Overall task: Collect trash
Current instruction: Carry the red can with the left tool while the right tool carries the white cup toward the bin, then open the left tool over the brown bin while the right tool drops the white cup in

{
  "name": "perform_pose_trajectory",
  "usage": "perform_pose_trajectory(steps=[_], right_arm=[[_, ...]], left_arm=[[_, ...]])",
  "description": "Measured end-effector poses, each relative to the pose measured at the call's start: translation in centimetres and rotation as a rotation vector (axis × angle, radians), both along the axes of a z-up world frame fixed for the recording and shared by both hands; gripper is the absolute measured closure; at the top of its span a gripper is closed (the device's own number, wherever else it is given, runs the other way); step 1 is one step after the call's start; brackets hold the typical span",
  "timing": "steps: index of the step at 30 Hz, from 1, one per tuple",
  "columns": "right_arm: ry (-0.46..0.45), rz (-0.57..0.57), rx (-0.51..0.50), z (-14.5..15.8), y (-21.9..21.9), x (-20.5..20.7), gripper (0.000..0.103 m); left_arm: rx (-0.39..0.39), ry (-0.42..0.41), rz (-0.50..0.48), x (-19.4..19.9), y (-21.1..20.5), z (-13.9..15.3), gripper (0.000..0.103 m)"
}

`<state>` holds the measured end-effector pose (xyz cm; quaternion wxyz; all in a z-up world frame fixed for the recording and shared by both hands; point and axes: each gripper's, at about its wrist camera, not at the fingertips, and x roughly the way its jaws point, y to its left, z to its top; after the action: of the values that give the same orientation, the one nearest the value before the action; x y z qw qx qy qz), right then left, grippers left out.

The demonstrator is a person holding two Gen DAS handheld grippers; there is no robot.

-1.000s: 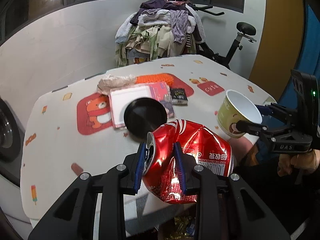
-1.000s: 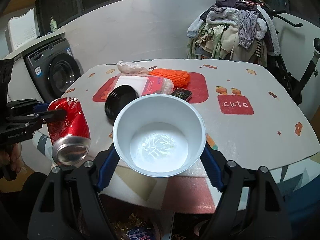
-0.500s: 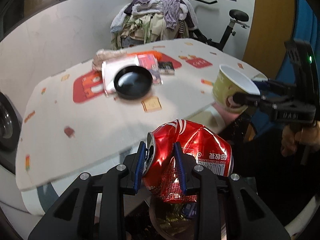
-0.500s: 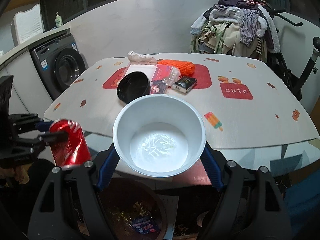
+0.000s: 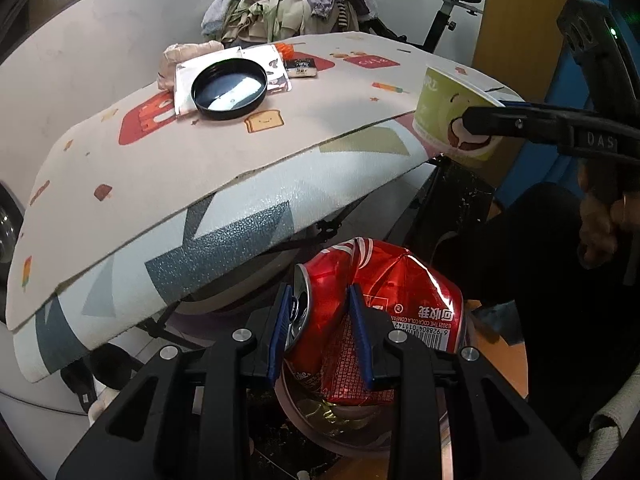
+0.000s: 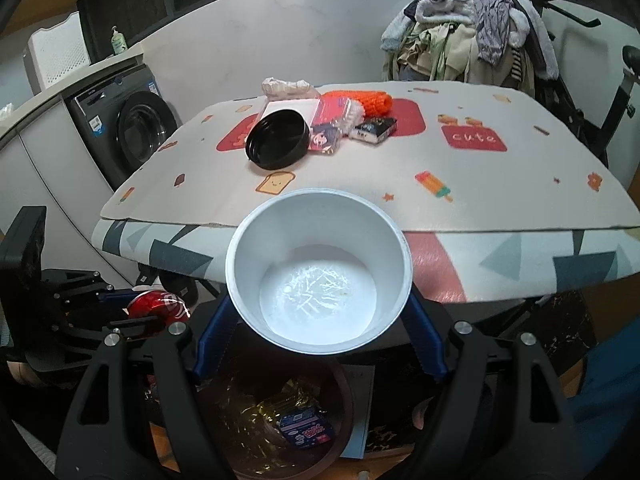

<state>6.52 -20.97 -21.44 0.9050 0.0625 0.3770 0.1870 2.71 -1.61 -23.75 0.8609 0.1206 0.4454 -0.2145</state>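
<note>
The left gripper [image 5: 320, 330] has its jaws drawn narrow, the blue pads pinching the top end of a crushed red can [image 5: 376, 312], which hangs off the table's [image 5: 168, 184] near edge above the trash bin [image 6: 280, 420]. The right gripper [image 6: 316, 334] stands wide, its pads clamped on either side of an empty white paper bowl [image 6: 318, 276]. The bin sits at six o'clock below the bowl, with wrappers inside.
</note>
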Motion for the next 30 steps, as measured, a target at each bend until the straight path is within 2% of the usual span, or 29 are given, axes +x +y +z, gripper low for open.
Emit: perform_pose_trajectory(steps=[8, 22, 24, 26, 29, 30], right_arm=[[0.018, 0.016, -0.006, -1.2, 0.7, -0.4, 0.027], [0.018, 0.026, -0.018, -1.2, 1.0, -0.7, 0.027], [0.017, 0.029, -0.023, -1.2, 1.1, -0.7, 0.027], [0.016, 0.034, -0.028, -1.3, 1.2, -0.7, 0.027], [0.014, 0.046, -0.042, -1.4, 1.6, -0.8, 0.027], [0.015, 0.053, -0.047, -1.5, 1.7, -0.9, 0.027]], left_arm=[[0.025, 0.015, -0.022, -0.1, -0.7, -0.7, 0.074], [0.033, -0.009, -0.038, -0.7, -1.1, -0.6, 0.073], [0.03, -0.02, -0.029, -0.7, -0.9, -0.4, 0.067], [0.02, -0.045, -0.01, -0.9, -0.6, 0.0, 0.049], [-0.01, -0.104, 0.044, -1.2, 0.5, 1.1, 0.031], [-0.018, -0.116, 0.057, -1.2, 0.7, 1.4, 0.029]])
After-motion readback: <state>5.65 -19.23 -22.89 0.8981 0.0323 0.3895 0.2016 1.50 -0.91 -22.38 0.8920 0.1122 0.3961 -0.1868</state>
